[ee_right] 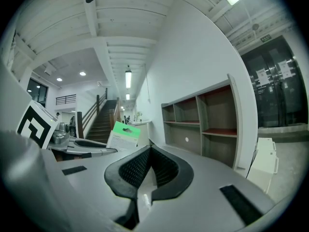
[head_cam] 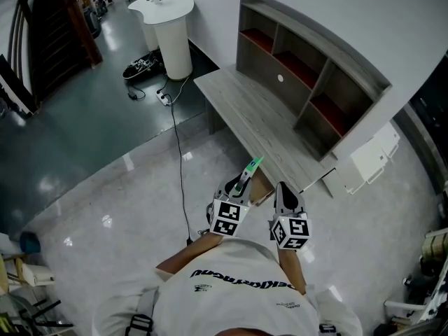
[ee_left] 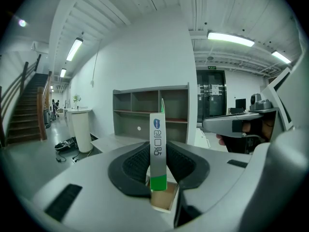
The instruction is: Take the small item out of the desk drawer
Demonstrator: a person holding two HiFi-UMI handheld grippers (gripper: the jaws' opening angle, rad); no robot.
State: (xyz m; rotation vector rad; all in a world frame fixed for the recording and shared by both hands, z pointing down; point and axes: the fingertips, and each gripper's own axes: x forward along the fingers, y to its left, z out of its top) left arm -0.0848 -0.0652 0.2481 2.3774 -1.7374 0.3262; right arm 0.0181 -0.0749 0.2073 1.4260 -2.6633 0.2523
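Observation:
A narrow white box with a green end (head_cam: 250, 169) stands upright between the pads of my left gripper (head_cam: 241, 185), which is shut on it. In the left gripper view the box (ee_left: 157, 129) rises straight out of the left gripper (ee_left: 158, 154), over the brown inside of the open drawer (ee_left: 162, 198). The drawer (head_cam: 262, 187) sticks out from under the grey desk (head_cam: 241, 107). My right gripper (head_cam: 283, 192) hangs just to the right of the box. In its own view the right gripper (ee_right: 150, 150) has its pads together with nothing between them, and the box (ee_right: 123, 135) shows at left.
A grey hutch with red-floored shelves (head_cam: 311, 72) stands on the desk. A white round pedestal table (head_cam: 171, 23) is at the back, with a power strip (head_cam: 165, 98) and a black cable (head_cam: 179, 156) on the glossy floor. White panels (head_cam: 374, 156) lie right of the desk. Stairs (head_cam: 49, 33) rise far left.

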